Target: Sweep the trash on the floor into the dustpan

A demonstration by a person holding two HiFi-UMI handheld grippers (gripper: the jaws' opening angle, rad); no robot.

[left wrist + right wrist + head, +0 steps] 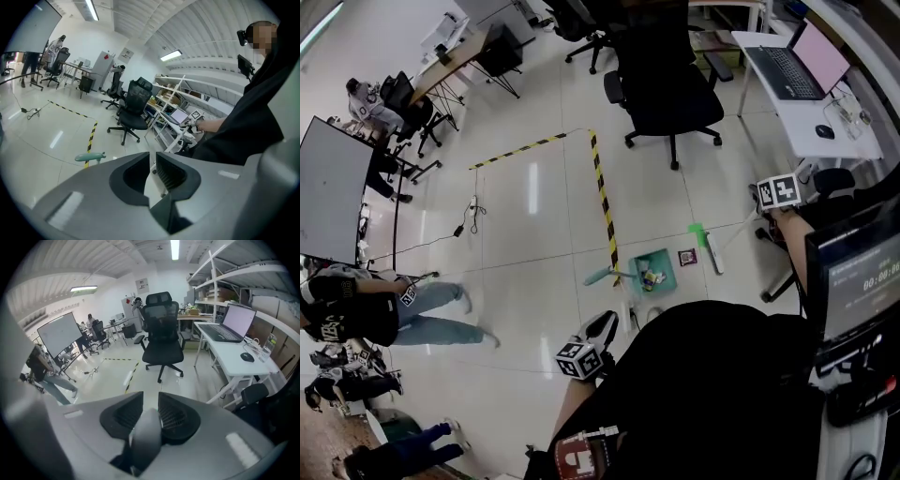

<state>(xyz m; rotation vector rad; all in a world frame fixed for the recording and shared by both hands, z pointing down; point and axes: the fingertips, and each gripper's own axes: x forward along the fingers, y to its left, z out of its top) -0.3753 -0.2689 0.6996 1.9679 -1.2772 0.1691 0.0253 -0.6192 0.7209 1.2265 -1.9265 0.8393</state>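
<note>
Nearest, the left gripper [152, 164] has its fingers [174, 173] slightly apart and empty, short of the teal dustpan [661, 265] on the floor [534, 187]; farther out, the right gripper [151, 401] clasps the broom handle [145, 437], probably to push the square scrap [687, 256] beside the dustpan into it.

Open office: swivel chair [670, 84], laptop [802, 61], desk [806, 127], whiteboard [58, 336] (hazard tape [602, 197] across floor [534, 244])

Glossy white floor [534, 272] carries a teal dustpan [660, 263] with trash [649, 276] inside, a broom [709, 248] just beside it, and yellow-black tape [602, 197] alongside.
</note>
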